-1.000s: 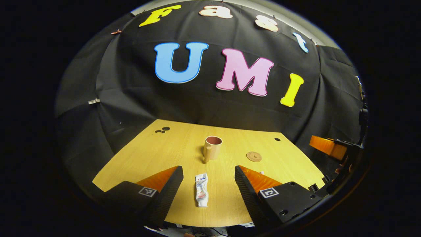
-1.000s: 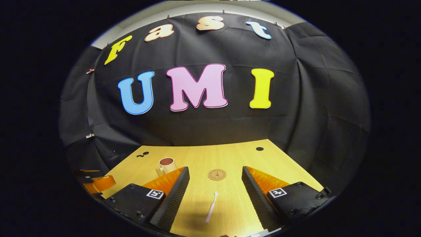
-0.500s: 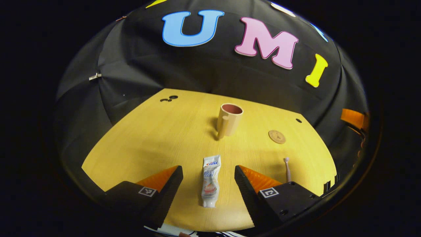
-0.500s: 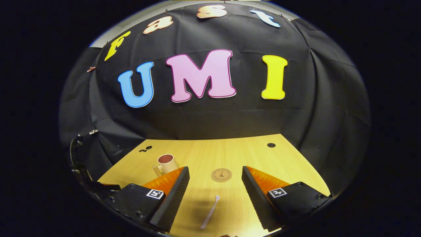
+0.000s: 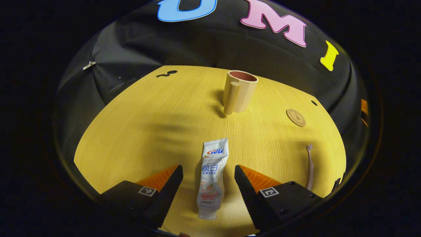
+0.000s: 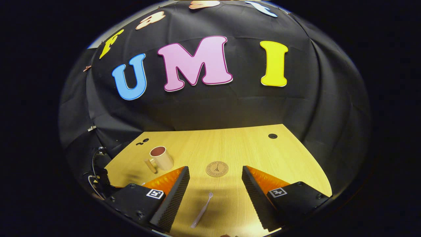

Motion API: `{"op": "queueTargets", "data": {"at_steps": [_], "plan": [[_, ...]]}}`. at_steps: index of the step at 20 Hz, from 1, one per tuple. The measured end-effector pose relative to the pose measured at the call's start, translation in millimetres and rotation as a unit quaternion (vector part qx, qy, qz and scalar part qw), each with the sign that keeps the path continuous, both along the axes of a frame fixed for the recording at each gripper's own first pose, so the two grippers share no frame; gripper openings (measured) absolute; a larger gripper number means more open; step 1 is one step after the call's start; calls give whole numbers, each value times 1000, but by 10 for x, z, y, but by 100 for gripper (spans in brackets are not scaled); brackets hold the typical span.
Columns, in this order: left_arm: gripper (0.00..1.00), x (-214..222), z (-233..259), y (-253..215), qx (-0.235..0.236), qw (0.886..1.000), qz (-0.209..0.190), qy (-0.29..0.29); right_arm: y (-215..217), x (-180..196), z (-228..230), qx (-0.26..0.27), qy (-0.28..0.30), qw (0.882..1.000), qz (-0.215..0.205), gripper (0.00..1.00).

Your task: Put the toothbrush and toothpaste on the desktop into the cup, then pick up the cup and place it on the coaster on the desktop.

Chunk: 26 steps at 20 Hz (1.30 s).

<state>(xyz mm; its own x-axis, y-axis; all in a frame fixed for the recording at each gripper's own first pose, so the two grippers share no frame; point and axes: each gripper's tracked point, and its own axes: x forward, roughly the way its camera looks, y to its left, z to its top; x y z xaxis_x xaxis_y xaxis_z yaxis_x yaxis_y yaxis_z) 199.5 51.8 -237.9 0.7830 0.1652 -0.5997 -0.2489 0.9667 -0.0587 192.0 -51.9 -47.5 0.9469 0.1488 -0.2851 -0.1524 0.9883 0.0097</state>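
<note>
With both grippers spread wide, the left gripper [image 5: 209, 172] straddling the toothpaste [image 5: 211, 177] at lower centre may pinch the soft tube off-centre and drop it short of the cup [image 5: 239, 91], while the right gripper [image 6: 215, 179] could skid the thin toothbrush [image 6: 201, 210] across the tabletop [image 5: 158, 121].

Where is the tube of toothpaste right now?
In the left gripper view the toothpaste lies flat on the wooden table, between the open fingers of the left gripper, with the cup standing farther back.
</note>
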Motion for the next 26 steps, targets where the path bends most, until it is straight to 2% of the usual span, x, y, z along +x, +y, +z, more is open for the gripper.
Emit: {"op": "queueTargets", "data": {"at_steps": [2, 5, 6, 8, 9, 10, 11, 12, 18, 19, 20, 22, 23, 24, 26], "plan": [[96, 8, -118, -47, 3, 1000, -4, 16, -32, 29, -29, 0, 4, 1000, 1, 98], [89, 31, -192, -58, 41, 999, -11, 26, -48, 54, -90, -1, 11, 1000, 6, 98], [81, 78, -174, -106, 44, 999, -18, 22, -43, 57, -122, -1, 14, 1000, 10, 98], [58, 119, -182, -176, 49, 998, -27, 28, -19, 73, -200, -1, 24, 1000, 18, 98], [57, 103, -189, -203, 49, 998, -29, 29, 2, 76, -239, -1, 30, 999, 23, 98], [41, 115, -188, -221, 48, 998, -26, 31, 18, 79, -272, -1, 36, 999, 27, 98], [35, 120, -186, -223, 51, 998, -21, 32, 36, 80, -285, 0, 40, 999, 30, 98], [38, 123, -186, -228, 53, 998, -17, 35, 58, 83, -290, 0, 42, 999, 34, 99], [29, 130, -154, -255, 41, 998, -24, 35, 57, 48, -555, -6, 73, 997, 33, 99], [33, 125, -168, -260, 37, 998, -28, 35, 52, 43, -592, -5, 80, 996, 30, 99], [28, 114, -152, -275, 33, 998, -32, 35, 47, 28, -648, -4, 89, 996, 27, 99], [25, 59, -152, -299, 21, 998, -38, 41, 43, 16, -750, -6, 104, 994, 21, 99], [21, 25, -143, -301, 13, 998, -39, 43, 48, 15, -798, -6, 112, 994, 18, 99], [21, -17, -124, -296, 6, 998, -39, 43, 56, 17, -846, -7, 120, 993, 16, 99], [29, -88, -34, -274, 0, 999, -35, 33, 69, 12, -967, -11, 139, 990, 12, 99]]}}
